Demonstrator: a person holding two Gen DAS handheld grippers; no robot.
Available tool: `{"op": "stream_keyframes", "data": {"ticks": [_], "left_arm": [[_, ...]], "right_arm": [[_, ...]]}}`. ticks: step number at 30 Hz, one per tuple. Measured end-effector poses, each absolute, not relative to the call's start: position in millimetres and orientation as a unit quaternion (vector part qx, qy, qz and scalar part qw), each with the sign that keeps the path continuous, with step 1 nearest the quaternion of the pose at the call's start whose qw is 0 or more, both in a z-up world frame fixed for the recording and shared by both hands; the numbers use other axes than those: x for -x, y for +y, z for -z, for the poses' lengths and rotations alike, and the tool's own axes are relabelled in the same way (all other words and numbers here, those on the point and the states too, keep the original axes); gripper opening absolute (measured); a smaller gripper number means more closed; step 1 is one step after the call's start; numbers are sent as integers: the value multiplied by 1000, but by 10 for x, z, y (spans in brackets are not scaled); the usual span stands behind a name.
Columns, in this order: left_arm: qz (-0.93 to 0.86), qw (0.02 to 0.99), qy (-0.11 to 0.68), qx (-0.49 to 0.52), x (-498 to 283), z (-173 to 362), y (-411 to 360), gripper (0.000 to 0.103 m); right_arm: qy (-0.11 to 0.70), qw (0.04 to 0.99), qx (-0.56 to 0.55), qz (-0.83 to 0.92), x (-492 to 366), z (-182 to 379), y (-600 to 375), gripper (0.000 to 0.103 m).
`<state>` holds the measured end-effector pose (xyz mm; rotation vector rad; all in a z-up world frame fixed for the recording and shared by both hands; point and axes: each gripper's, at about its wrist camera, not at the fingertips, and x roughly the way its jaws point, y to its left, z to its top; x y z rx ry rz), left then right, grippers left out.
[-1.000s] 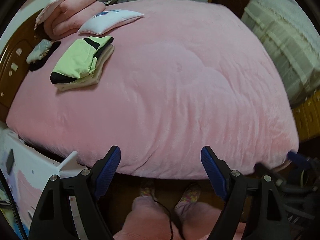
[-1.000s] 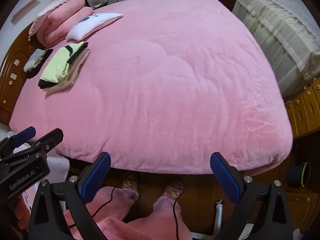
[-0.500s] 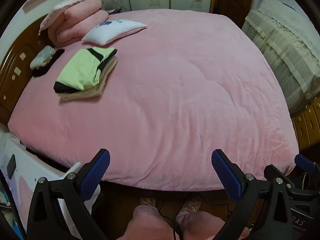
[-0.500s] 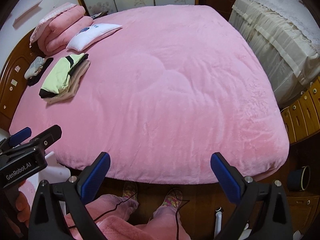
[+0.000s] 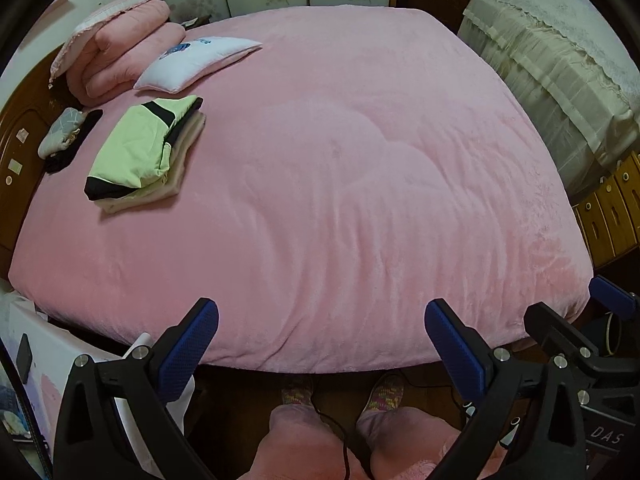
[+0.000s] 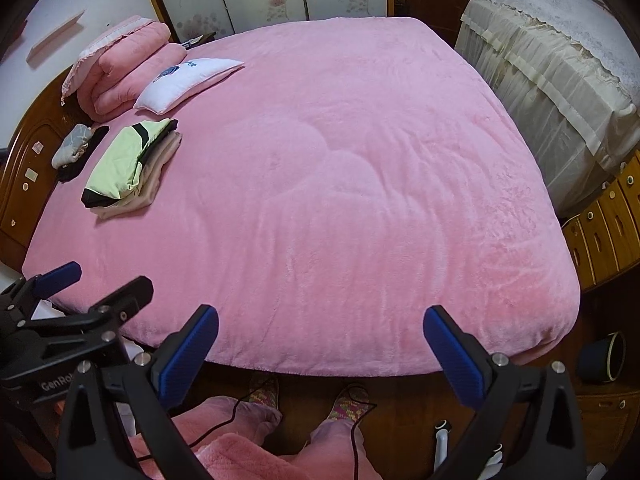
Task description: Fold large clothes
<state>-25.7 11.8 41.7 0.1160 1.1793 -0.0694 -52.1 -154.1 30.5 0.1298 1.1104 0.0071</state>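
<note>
A stack of folded clothes [image 5: 144, 156], light green and black on top of beige, lies on the pink bed cover [image 5: 340, 184] at the left, near the headboard; the right wrist view shows the same stack [image 6: 128, 164]. My left gripper [image 5: 320, 328] hangs above the bed's near edge, jaws wide open with nothing between them. My right gripper [image 6: 320, 332] is just to its right, also open and empty. Both point steeply down, far from the stack. The left gripper's body [image 6: 60, 320] shows at the left of the right wrist view.
Folded pink quilts [image 5: 120, 56] and a white pillow [image 5: 196, 60] sit at the head of the bed, small dark and grey items [image 5: 64, 140] by the wooden headboard. Cream-covered furniture [image 5: 560, 72] and wooden drawers [image 5: 612, 208] stand at the right. A person's slippered feet [image 5: 340, 392] are below.
My left gripper's jaws have spread wider apart. Both views have tilted slightly, showing more of the far wall. The stack of clothes has not moved.
</note>
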Motion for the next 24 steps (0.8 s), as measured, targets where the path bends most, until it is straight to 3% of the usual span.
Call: {"op": "stream_keyframes", "data": {"ticks": [24], "left_arm": [[30, 849, 527, -25, 372, -526, 134, 102]], "right_arm": [[526, 848, -57, -8, 569, -294, -1588, 103]]}}
